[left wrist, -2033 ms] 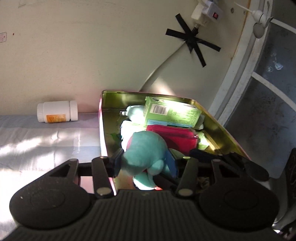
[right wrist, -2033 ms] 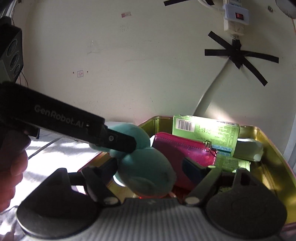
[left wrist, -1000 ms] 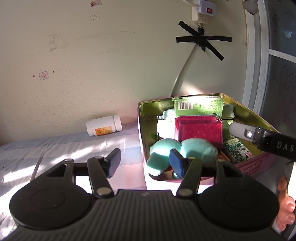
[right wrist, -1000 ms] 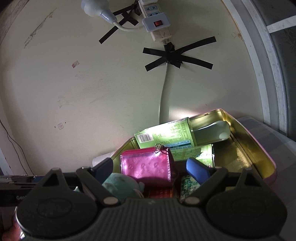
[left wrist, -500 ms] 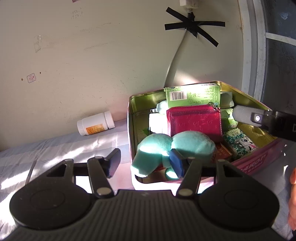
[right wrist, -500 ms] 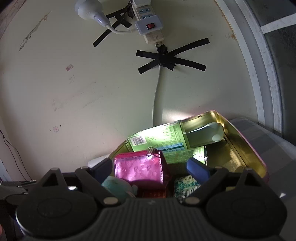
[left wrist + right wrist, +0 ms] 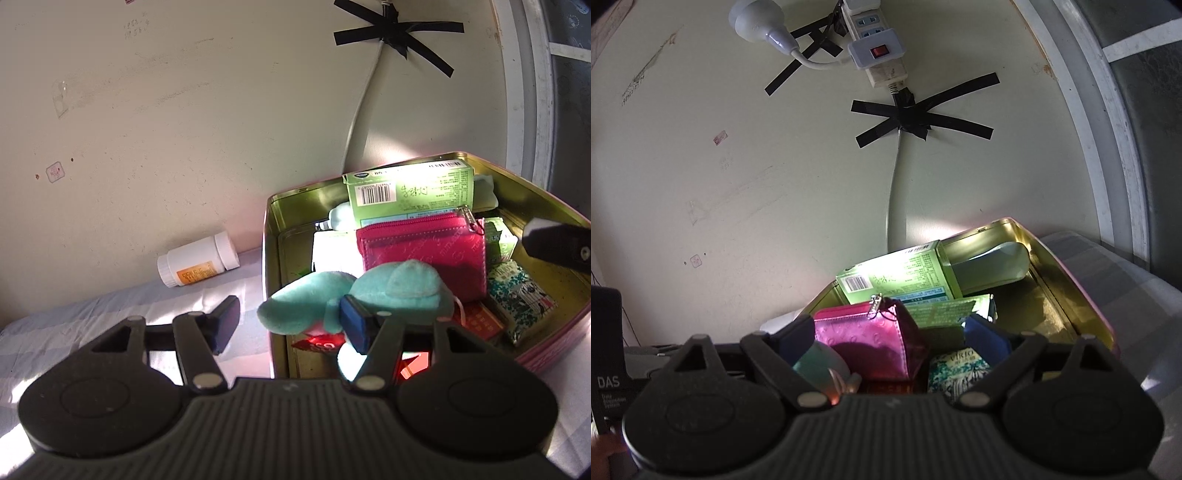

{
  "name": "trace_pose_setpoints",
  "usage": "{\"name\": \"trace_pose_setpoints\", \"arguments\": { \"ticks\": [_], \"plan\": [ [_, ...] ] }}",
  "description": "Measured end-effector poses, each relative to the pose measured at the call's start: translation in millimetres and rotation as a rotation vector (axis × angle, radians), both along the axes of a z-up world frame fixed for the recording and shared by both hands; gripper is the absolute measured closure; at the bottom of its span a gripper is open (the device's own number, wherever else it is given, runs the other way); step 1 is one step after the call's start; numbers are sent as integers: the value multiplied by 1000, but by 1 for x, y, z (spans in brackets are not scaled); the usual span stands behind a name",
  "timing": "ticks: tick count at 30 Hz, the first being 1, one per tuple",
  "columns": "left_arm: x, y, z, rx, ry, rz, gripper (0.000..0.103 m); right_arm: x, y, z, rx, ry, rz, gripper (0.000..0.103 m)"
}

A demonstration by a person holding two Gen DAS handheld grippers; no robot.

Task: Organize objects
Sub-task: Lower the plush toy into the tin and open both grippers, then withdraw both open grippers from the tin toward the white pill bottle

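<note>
A gold tin (image 7: 273, 236) holds a green box (image 7: 410, 192), a pink wallet (image 7: 421, 251) and a teal plush toy (image 7: 399, 284) that lolls over the tin's left wall. My left gripper (image 7: 290, 325) hovers just short of the plush, its jaws opening and its pads clear of the toy. My right gripper (image 7: 892, 338) stands open over the tin (image 7: 1071, 280), with the wallet (image 7: 871, 343) seen between its fingers but not pressed. The plush (image 7: 820, 365) shows below its left finger. One right finger (image 7: 554, 243) pokes into the left wrist view.
A white pill bottle (image 7: 197, 262) lies on its side on the striped cloth (image 7: 92, 325) against the wall, left of the tin. A patterned packet (image 7: 521, 299) and a red packet (image 7: 480, 321) lie in the tin. A taped cable (image 7: 897, 184) runs down the wall.
Two seconds ago the left gripper held the plush over the tin; it has let go and drawn back, leaving the plush in the tin. The right gripper has barely shifted lately.
</note>
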State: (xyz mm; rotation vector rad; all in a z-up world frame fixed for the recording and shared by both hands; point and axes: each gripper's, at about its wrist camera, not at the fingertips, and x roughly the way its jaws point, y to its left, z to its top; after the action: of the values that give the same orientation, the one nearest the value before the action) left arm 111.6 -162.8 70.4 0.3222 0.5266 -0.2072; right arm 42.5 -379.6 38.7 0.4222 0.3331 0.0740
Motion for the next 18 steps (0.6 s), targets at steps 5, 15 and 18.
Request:
{"name": "trace_pose_setpoints", "arguments": {
  "ticks": [5, 15, 18],
  "plan": [
    [-11, 9, 11, -35, -19, -1, 40, -2, 0, 1, 5, -17, -6, 11],
    [-26, 41, 27, -74, -64, 12, 36, -1, 6, -4, -52, -25, -77, 11],
    [-27, 57, 28, -94, -60, 29, 36, 0, 5, -1, -38, -10, -107, 11]
  ]
}}
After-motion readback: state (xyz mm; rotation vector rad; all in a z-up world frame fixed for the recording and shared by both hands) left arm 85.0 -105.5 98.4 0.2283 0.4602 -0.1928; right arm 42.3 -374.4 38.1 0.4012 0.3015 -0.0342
